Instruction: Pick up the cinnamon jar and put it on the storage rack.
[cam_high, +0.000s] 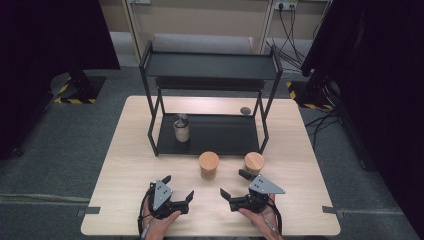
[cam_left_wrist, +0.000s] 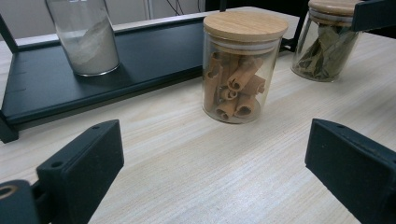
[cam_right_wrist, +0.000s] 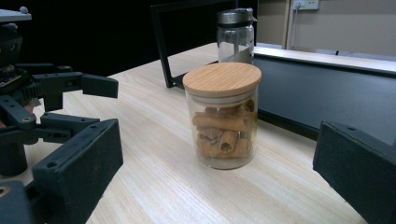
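Both claws are resting released near the table's (cam_high: 125, 165) front edge, jaws spread and gripping nothing. Left claw (cam_high: 180, 192) is lying left of centre, with a hand (cam_high: 159, 227) under it that is cut off by the bottom of the high view; right claw (cam_high: 234, 186) is sitting well apart to its right, its upper jaw tip reaching close under the leaf jar (cam_high: 254, 162). Between and just ahead of the claws, the cinnamon jar (cam_high: 208, 165) is standing upright on the table, wooden lid on, touching neither claw. In the left gripper view it (cam_left_wrist: 240, 67) is showing rolled sticks inside, while the leaf jar (cam_left_wrist: 329, 44) beside it is being partly cut off at the top edge and crossed by a dark jaw tip. Behind them, a black rack (cam_high: 210, 132) is holding a powder jar (cam_high: 181, 128) on its lower shelf; this jar's top is cut off in the left gripper view, and its contents are being hidden behind the cinnamon jar in the right gripper view.
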